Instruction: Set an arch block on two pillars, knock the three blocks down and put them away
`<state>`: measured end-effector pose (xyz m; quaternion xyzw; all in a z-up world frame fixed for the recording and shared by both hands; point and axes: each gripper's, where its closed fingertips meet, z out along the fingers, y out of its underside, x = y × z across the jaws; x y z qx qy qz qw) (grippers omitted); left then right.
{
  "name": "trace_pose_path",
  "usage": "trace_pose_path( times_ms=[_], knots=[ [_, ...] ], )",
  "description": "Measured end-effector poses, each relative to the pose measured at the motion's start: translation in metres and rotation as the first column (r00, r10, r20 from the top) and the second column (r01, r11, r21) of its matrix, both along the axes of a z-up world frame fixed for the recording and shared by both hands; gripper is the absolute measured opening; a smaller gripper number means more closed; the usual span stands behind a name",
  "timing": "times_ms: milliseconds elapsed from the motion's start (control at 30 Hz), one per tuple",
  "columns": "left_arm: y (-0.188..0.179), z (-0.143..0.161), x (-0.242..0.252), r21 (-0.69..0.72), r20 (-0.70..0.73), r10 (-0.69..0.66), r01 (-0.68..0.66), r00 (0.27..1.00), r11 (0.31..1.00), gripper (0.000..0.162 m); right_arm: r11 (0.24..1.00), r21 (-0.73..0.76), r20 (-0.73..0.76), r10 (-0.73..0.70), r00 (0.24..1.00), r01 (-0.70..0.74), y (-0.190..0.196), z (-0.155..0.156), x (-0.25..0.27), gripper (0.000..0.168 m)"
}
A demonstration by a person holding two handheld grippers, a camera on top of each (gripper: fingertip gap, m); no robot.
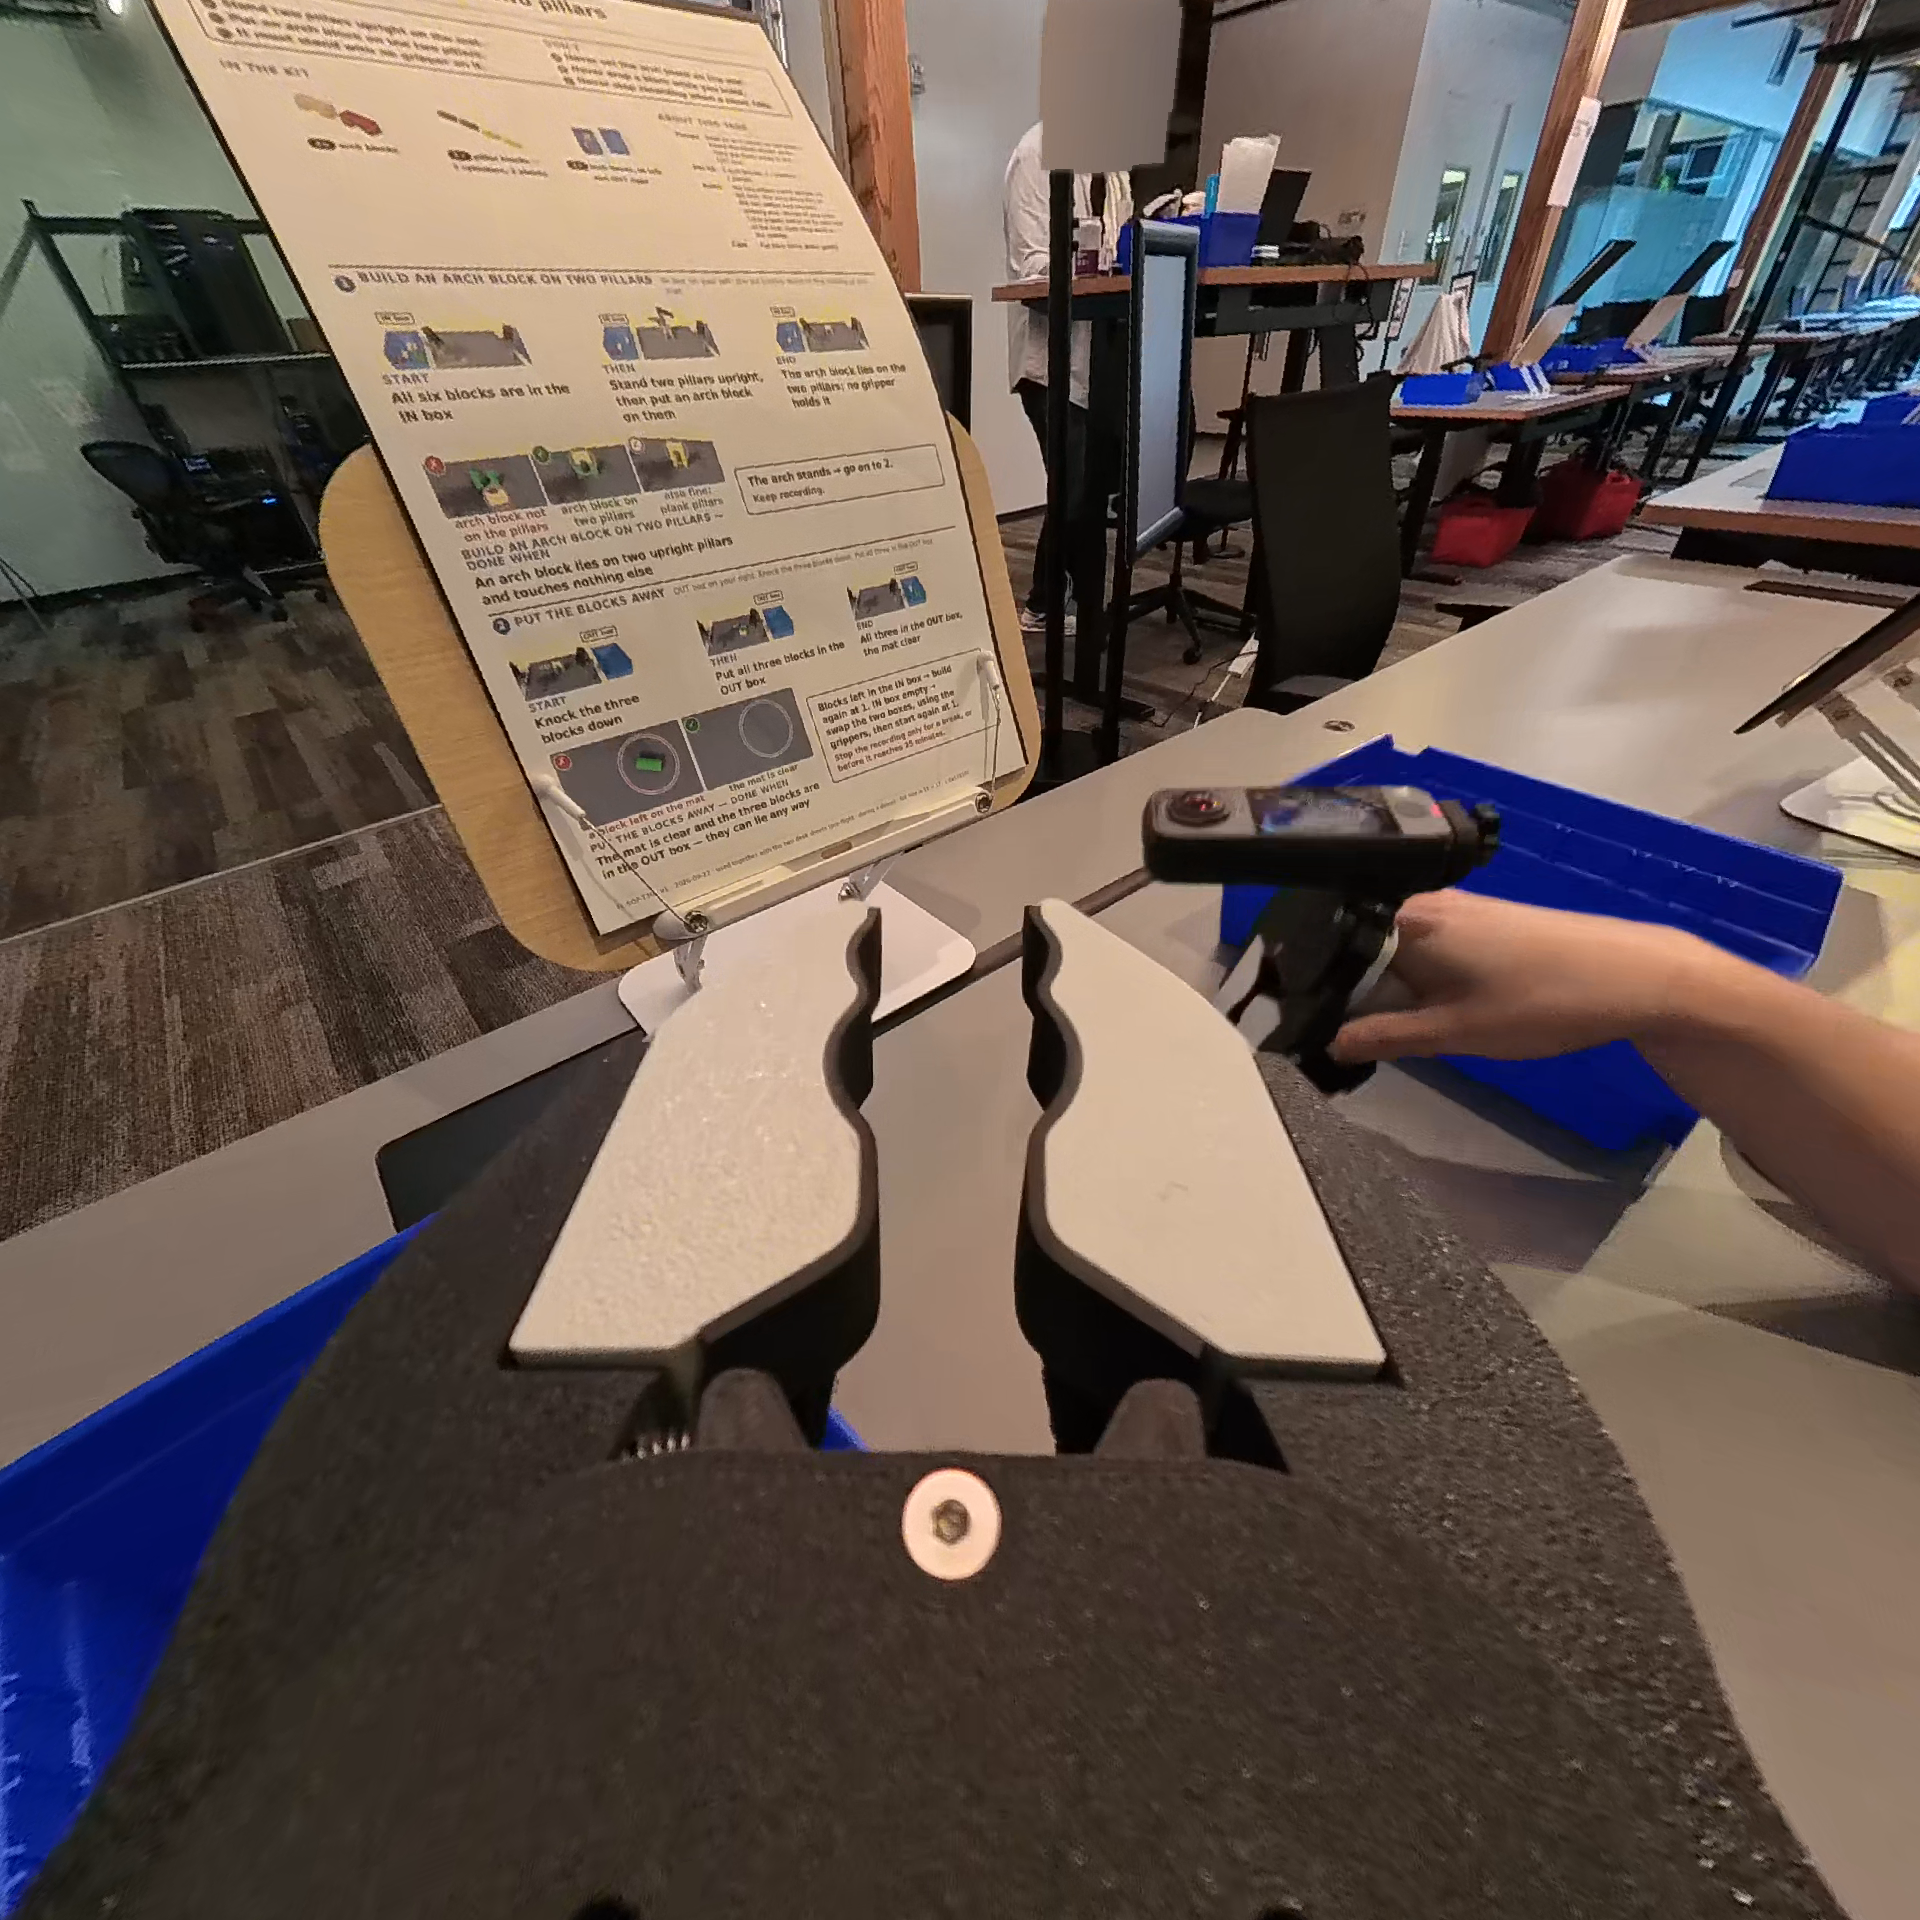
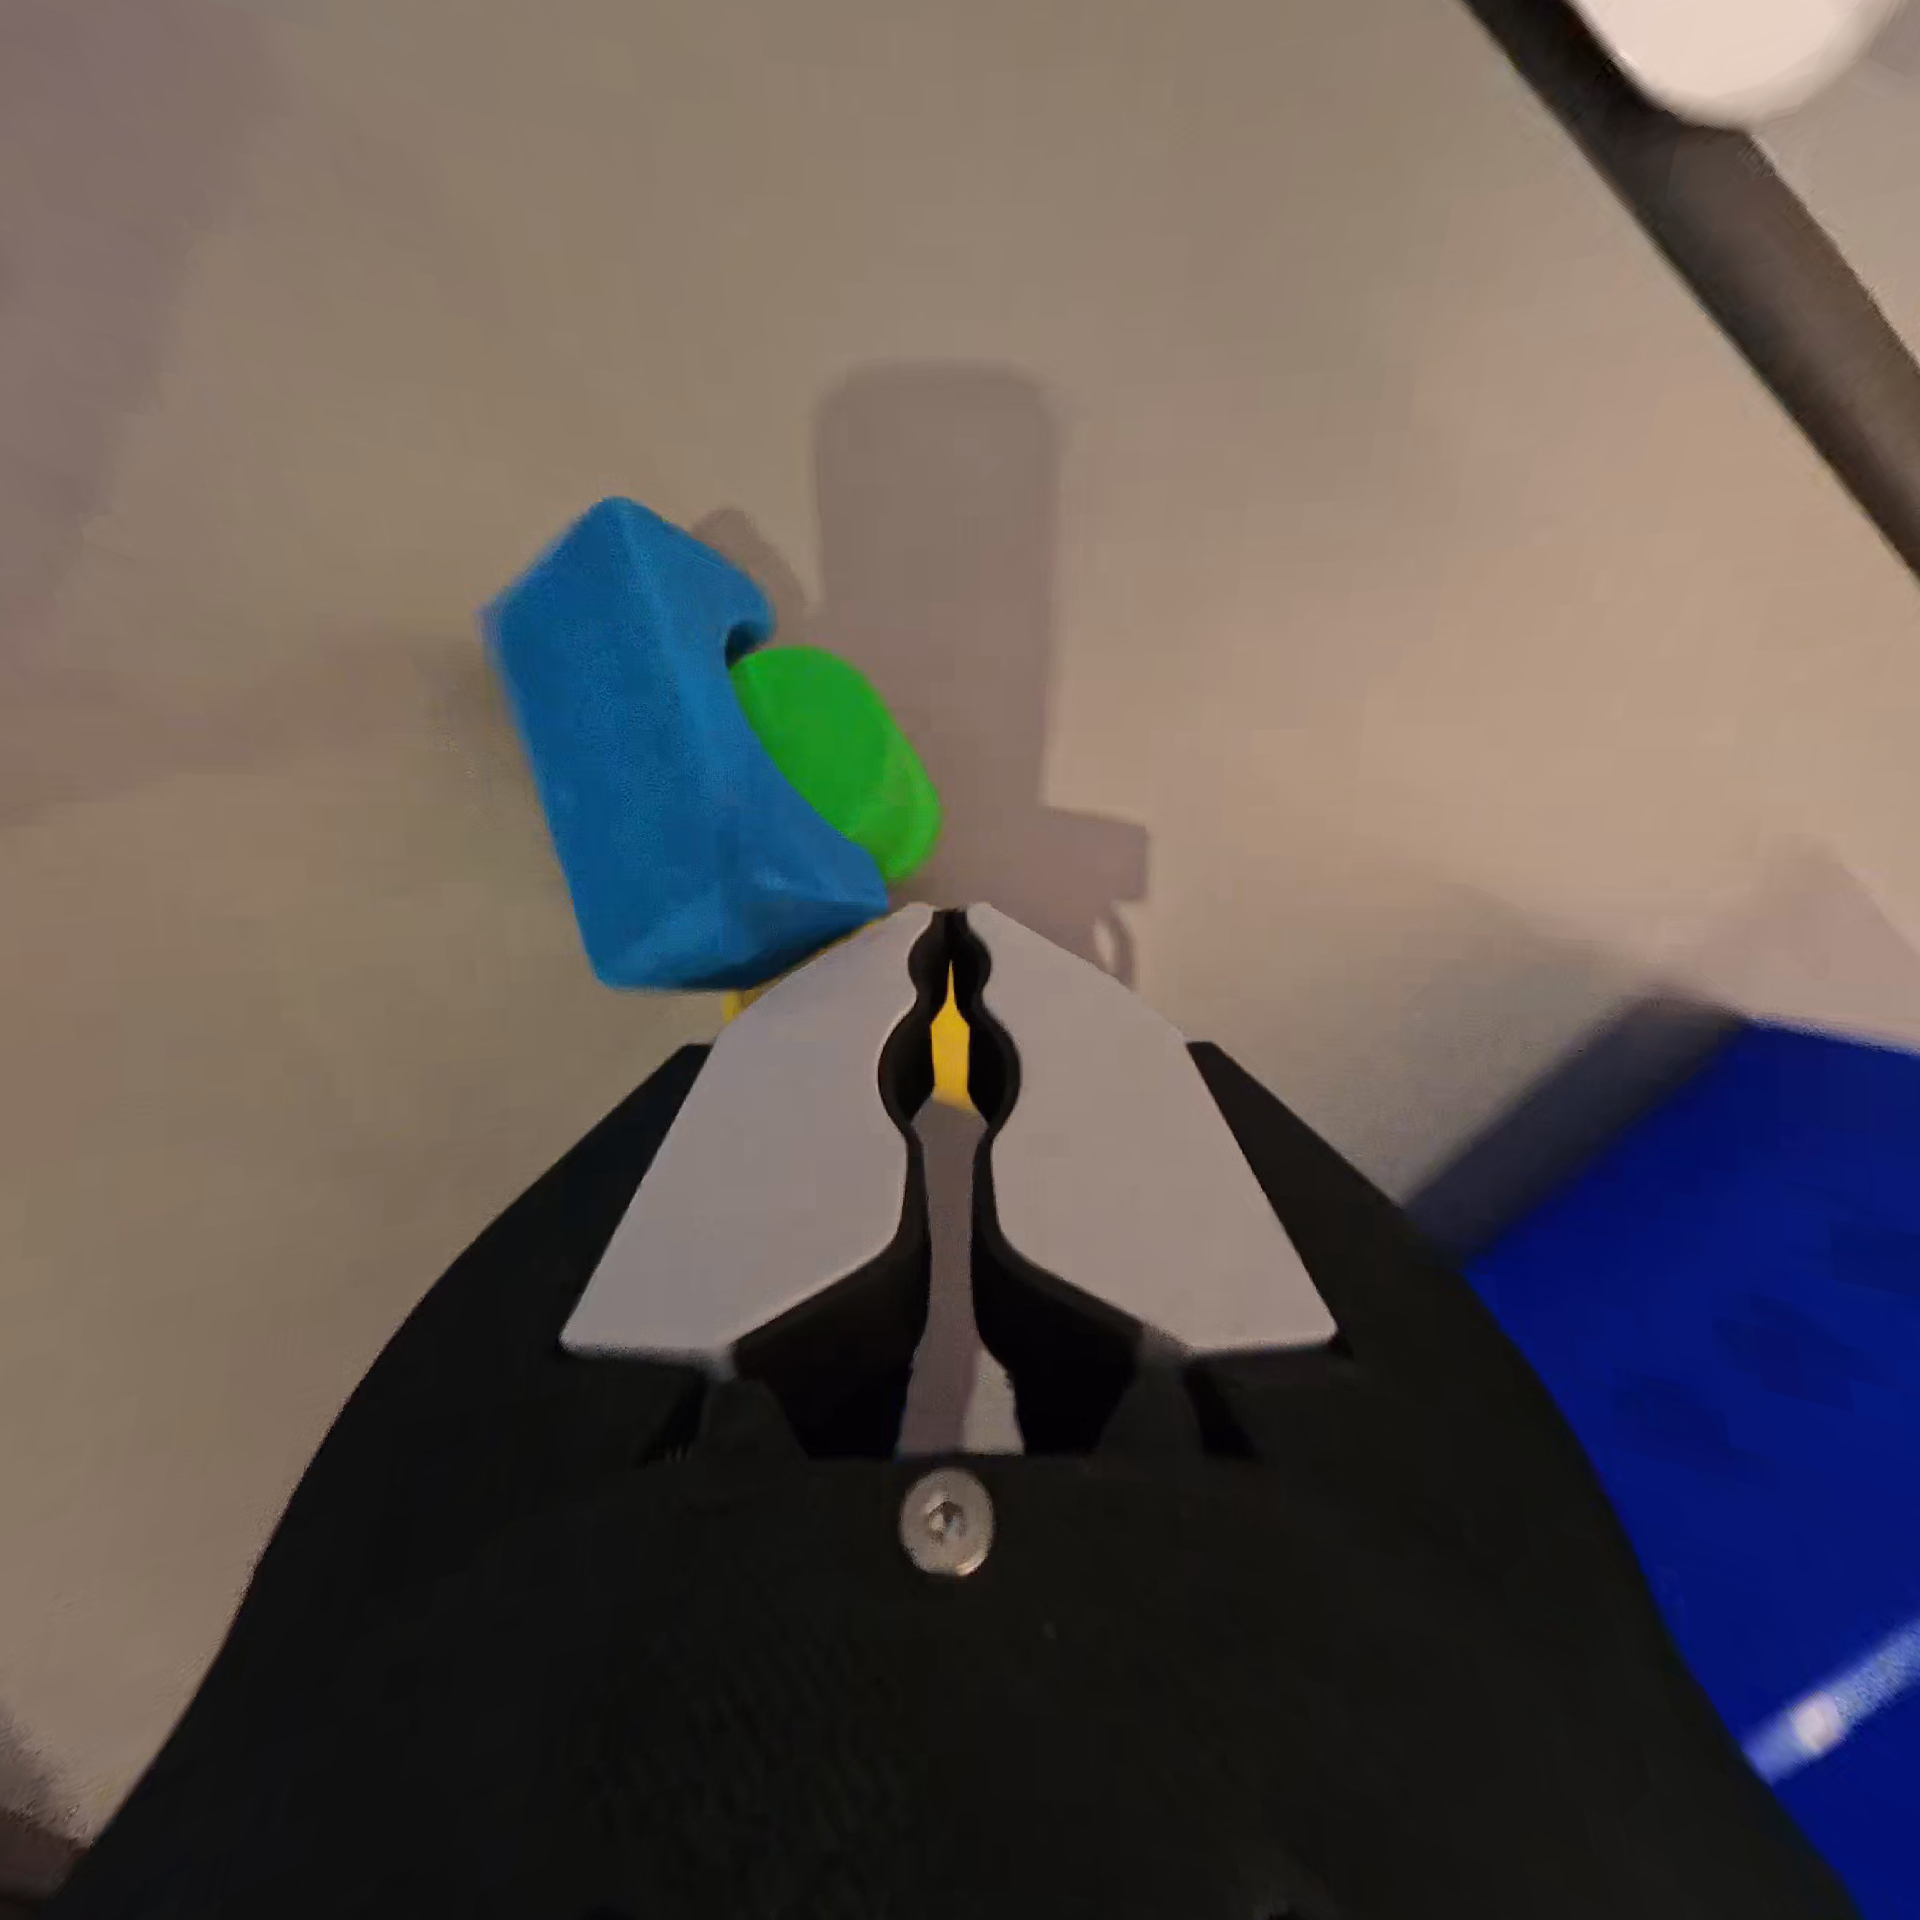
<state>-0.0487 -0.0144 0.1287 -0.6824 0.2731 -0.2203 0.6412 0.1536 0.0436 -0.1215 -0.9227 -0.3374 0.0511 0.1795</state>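
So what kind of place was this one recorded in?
Probably an open-plan office or lab set up for recording: long desks with blue bins, office chairs, and an instruction sheet propped on a stand.

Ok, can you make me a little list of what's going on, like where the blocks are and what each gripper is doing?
blue arch block: tipped over, leaning on the green block
green block: beside the arch, partly hidden by it
yellow block: seen through the gap under the right gripper, mostly hidden
right gripper: shut, tips at the blocks, holding nothing visible
left gripper: open, empty, held off to the side
blue bin: to the right of the blocks
stage: blocks look knocked down, not yet put away
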Motion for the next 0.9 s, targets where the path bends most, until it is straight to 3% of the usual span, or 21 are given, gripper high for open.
trace_pose_path(
  times_ms=[133, 233, 367, 433, 500, 567, 767, 833, 900],
  knots=[
    [-0.001, -0.003, 0.001, -0.018, -0.008, -0.007, 0.007, 1.0, 1.0, 0.025, 0.979, 0.019, -0.052, 0.205, 0.977, -0.204, -0.021, -0.001, -0.054, 0.001],
    [-0.004, -0.001, 0.002, -0.017, -0.01, -0.016, 0.015, 1.0, 1.0, 0.025, 0.95, 0.151, -0.17, 0.299, 0.939, -0.275, -0.034, 0.045, -0.079, 0.001],
    [-0.005, -0.007, 0.006, -0.049, -0.034, -0.033, 0.032, 0.999, 0.998, 0.028, 0.828, 0.412, -0.208, 0.491, 0.846, -0.379, -0.055, 0.108, -0.084, 0.001],
    [-0.005, -0.014, 0.01, -0.069, -0.071, -0.048, 0.043, 0.996, 0.997, 0.031, 0.807, 0.309, -0.176, 0.569, 0.804, -0.503, -0.082, 0.092, -0.07, 0.031],
    [-0.006, -0.018, 0.011, -0.078, -0.098, -0.056, 0.048, 0.994, 0.996, 0.033, 0.763, 0.144, -0.185, 0.646, 0.74, -0.63, -0.11, 0.069, -0.059, 0.033],
    [-0.008, -0.017, 0.011, -0.08, -0.102, -0.068, 0.06, 0.992, 0.995, 0.033, 0.664, 0.117, -0.169, 0.746, 0.644, -0.739, -0.131, 0.048, -0.046, 0.042],
    [-0.008, -0.031, 0.018, -0.132, -0.16, -0.101, 0.08, 0.982, 0.988, 0.038, 0.538, 0.006, 0.027, 0.842, 0.538, -0.843, -0.152, -0.007, 0.005, 0.044],
    [-0.004, -0.04, 0.018, -0.161, -0.19, -0.077, 0.046, 0.979, 0.986, 0.038, 0.52, -0.098, -0.012, 0.852, 0.523, -0.849, -0.163, -0.02, 0.011, 0.043],
    [-0.001, -0.047, 0.021, -0.183, -0.2, -0.074, 0.037, 0.977, 0.982, 0.039, 0.499, -0.169, -0.023, 0.86, 0.509, -0.85, -0.171, -0.03, 0.016, 0.032]
  ],
)
